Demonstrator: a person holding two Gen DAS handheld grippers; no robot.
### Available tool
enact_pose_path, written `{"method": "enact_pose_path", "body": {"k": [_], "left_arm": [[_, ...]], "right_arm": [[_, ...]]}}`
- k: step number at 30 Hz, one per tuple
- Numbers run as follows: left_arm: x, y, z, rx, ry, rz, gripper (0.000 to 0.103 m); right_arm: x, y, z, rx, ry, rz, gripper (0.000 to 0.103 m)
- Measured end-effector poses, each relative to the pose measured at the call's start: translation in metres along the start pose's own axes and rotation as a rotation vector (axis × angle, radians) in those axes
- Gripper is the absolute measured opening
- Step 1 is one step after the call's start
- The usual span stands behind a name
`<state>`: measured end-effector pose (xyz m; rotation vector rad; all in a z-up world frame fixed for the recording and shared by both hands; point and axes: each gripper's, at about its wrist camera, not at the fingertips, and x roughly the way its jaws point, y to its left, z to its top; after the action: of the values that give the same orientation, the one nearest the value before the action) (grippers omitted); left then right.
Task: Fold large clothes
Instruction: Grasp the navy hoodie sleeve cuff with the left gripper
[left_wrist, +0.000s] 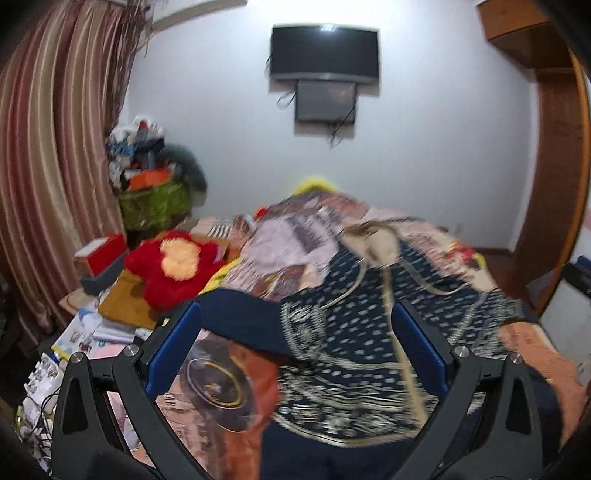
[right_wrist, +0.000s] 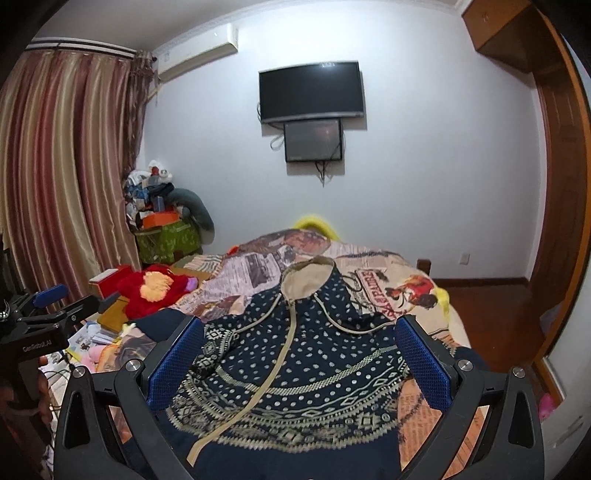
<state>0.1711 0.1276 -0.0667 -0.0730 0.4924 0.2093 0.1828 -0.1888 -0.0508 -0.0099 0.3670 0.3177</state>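
Observation:
A navy hooded jacket (right_wrist: 317, 354) with white dots and beige pattern bands lies spread front-up on the bed, its beige-lined hood (right_wrist: 306, 280) pointing to the far wall. My right gripper (right_wrist: 299, 354) hovers open over its lower front, blue pads either side of the zip, holding nothing. In the left wrist view the jacket (left_wrist: 351, 332) looks blurred, with a plain navy sleeve (left_wrist: 236, 310) out to the left. My left gripper (left_wrist: 297, 339) is open above that sleeve and the jacket's left side. It also shows at the far left of the right wrist view as the left gripper (right_wrist: 68, 301).
The bed carries a newspaper-print cover (right_wrist: 258, 269). Left of it lie a red plush toy (right_wrist: 151, 288), a red box (right_wrist: 107, 280), books and cables (left_wrist: 92, 332). A clutter pile (right_wrist: 162, 218) stands by striped curtains (right_wrist: 62, 177). A television (right_wrist: 310, 92) hangs ahead; a wooden wardrobe (right_wrist: 561, 206) stands on the right.

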Motion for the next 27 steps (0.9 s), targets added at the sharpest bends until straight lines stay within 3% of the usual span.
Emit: {"method": "enact_pose_path", "body": {"k": [9,12,16,24,27], "left_arm": [[0.126,0.079,-0.024,-0.112,0.3,0.088,0.103],[0.164,0.108,-0.041,-0.218,0.419,0.056,0.103],[0.2,0.14,-0.057,-0.37,0.525,0.031,0.09],[0.237,0.167,-0.054,-0.544,0.518,-0.027,0.089],[0.253,0.169,-0.048,-0.554,0.532,-0.007,0.072]], "right_arm": [[0.117,-0.024,0.006,-0.005,0.155,0.023,0.103],[0.157,-0.03,-0.001,-0.008,0.229,0.039,0.103],[0.201,-0.038,-0.016,-0.006,0.322,0.059,0.103],[0.234,-0.027,-0.037,-0.135,0.367,0.063,0.103],[0.237,-0.02,-0.042,-0.175,0.373,0.07,0.103]]}}
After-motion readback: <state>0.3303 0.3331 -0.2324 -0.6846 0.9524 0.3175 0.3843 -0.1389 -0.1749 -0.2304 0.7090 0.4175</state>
